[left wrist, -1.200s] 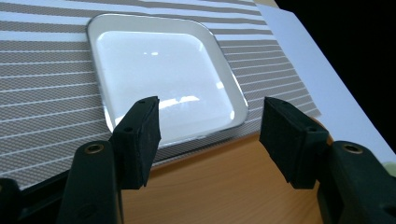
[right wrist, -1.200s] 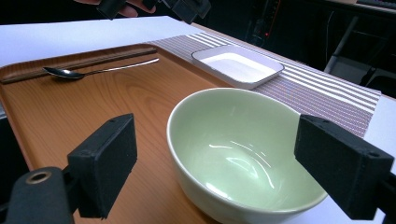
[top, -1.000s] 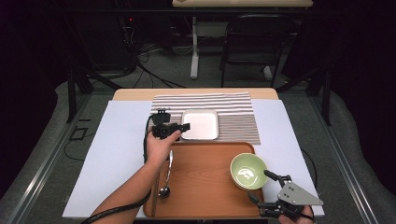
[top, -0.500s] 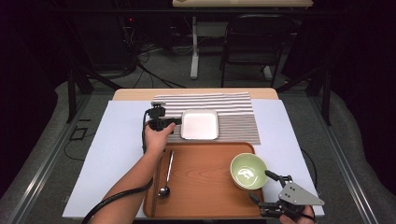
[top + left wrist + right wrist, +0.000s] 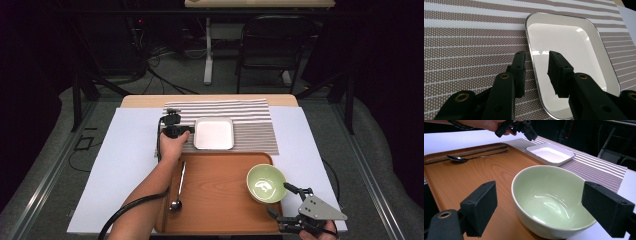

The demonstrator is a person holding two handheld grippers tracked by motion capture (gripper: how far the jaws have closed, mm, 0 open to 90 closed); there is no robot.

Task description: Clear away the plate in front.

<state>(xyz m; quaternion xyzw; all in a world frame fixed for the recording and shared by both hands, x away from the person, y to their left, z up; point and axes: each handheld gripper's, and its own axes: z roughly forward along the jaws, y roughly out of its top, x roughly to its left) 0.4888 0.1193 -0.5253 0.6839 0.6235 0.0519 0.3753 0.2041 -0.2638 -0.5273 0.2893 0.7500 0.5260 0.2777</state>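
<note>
Left gripper (image 5: 536, 75) has dropped toward the white dish (image 5: 571, 70), jaws just closing, still apart astride its rim. Left gripper view shows that gap. Right gripper (image 5: 539, 210) gapes at the green bowl's (image 5: 549, 200) 6 o'clock.

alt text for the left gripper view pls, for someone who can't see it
The left gripper straddles the near rim of a white rectangular dish, one black jaw outside it and one inside; the jaws have just been closing, with a gap showing on each side of the rim. The dish sits on a brown and white striped placemat.
</note>
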